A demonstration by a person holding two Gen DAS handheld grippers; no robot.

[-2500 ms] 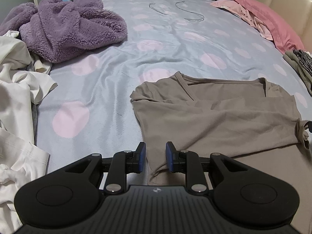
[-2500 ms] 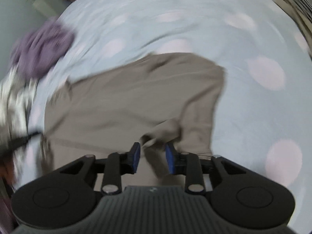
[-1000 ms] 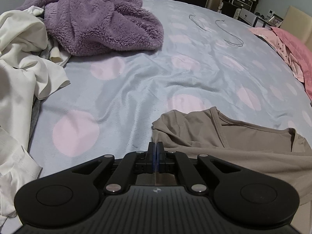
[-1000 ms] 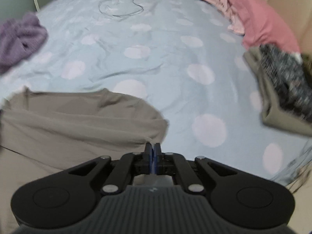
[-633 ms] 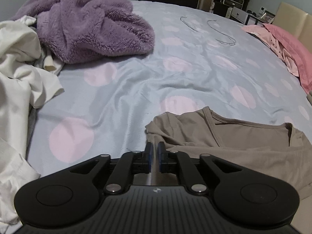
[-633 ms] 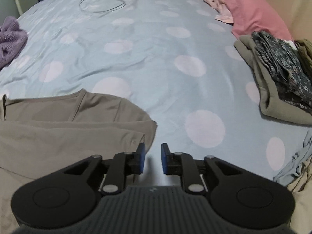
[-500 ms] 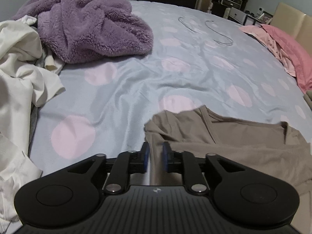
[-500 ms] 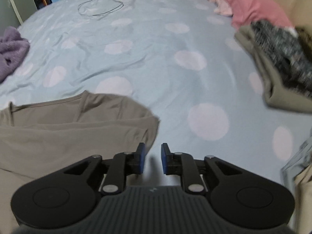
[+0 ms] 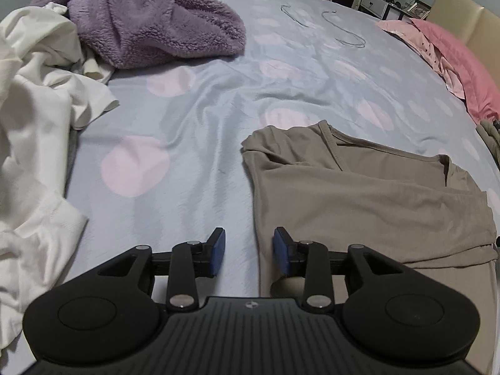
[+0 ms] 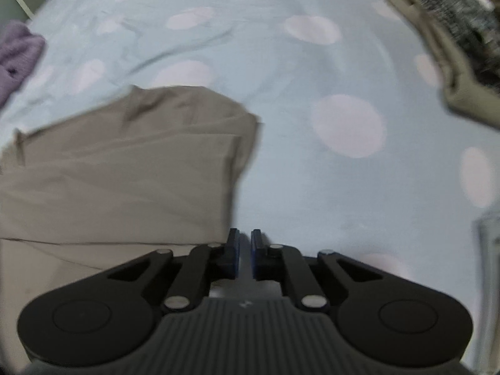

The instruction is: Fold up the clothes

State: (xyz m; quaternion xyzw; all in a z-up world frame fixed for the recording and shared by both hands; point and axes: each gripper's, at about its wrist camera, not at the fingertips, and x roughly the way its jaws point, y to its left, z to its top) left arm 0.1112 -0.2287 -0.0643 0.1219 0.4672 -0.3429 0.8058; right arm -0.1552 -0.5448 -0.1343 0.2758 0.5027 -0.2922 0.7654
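On the bed, nearest the left wrist cam, the left gripper (image 9: 249,251) hangs w/ fingers (image 9: 218,251) spread wide and nothing between them; the gap straddles the left side edge of the taupe T-shirt (image 9: 359,200), right pad over the cloth, left pad over bare blue polka-dot sheet (image 9: 175,162). The shirt lies flat w/ its top part folded down over the body, V-neck pointing away from the gripper. Left of the shirt, well apart, a heap of white clothes (image 9: 34,131); beyond that heap, a purple fleece garment (image 9: 150,22). Farther back from the shirt, two thin wire hangers (image 9: 337,28) on the sheet; far right of the shirt, a pink pillow (image 9: 459,59). In the right wrist cam, blurred, the right gripper (image 10: 244,243) sits just beside the shirt's (image 10: 125,168) right edge, over bare sheet (image 10: 312,187), fingers (image 10: 232,250) nearly together w/ a narrow slit left, gripping nothing. Far right of the shirt, a stack of olive and dark patterned garments (image 10: 453,50).
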